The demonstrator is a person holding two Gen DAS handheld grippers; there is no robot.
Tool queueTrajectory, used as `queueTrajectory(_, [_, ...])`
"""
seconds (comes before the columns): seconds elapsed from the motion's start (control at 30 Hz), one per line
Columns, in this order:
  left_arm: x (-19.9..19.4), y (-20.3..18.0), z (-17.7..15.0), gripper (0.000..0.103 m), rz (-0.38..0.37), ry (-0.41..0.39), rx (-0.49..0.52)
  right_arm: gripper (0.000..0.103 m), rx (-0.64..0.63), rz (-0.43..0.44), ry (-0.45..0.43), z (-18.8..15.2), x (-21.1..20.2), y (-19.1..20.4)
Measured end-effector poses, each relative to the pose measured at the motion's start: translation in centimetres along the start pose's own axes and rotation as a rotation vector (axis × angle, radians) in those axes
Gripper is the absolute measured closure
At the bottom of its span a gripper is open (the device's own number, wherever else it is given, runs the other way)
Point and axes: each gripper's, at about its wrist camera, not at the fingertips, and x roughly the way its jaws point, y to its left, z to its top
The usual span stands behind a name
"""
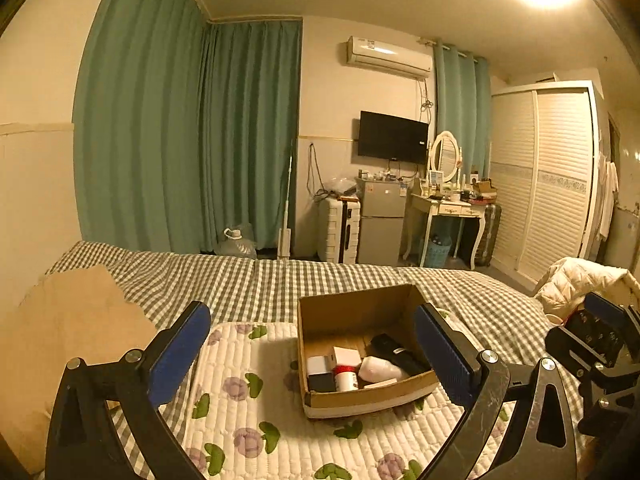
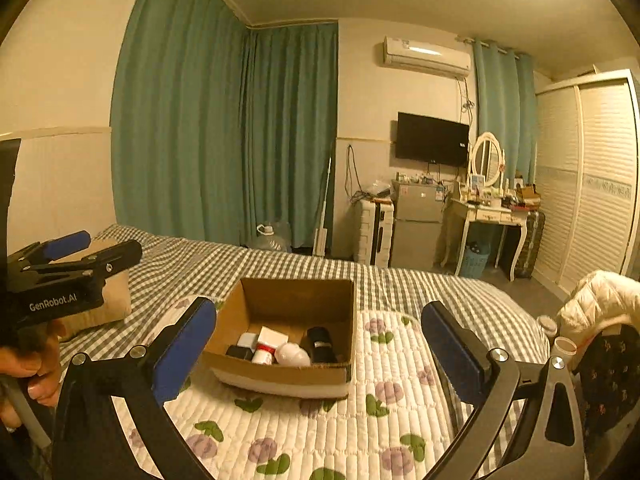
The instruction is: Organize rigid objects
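Several items: small white boxes [image 1: 346, 356], a red-and-white bottle [image 1: 346, 378], a white bottle [image 1: 378, 368] and a long black object [image 1: 396, 354] lie together inside the box.
Box: open cardboard box [image 1: 352, 308] sits on the quilted floral pad [image 1: 240, 392].
Pad: spread on the checked bed cover [image 1: 240, 280].
Left gripper [image 1: 316, 356]: jaws spread wide, nothing between the pads, held back from the box.
Right gripper [image 2: 320, 354]: jaws spread wide, holding nothing, also short of the box.
Surroundings: tan pillow [image 1: 68, 344] left, white jacket [image 1: 576, 284] right, teal curtains [image 1: 180, 136] behind.
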Motion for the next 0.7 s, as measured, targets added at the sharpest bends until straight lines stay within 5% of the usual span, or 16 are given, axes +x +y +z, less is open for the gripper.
queueTrajectory(0.7, [1.1, -1.0, -4.2, 0.000, 0.019, 0.053, 0.061, 0.000, -0.015, -0.032, 0.062, -3.6, 2.1, -0.1])
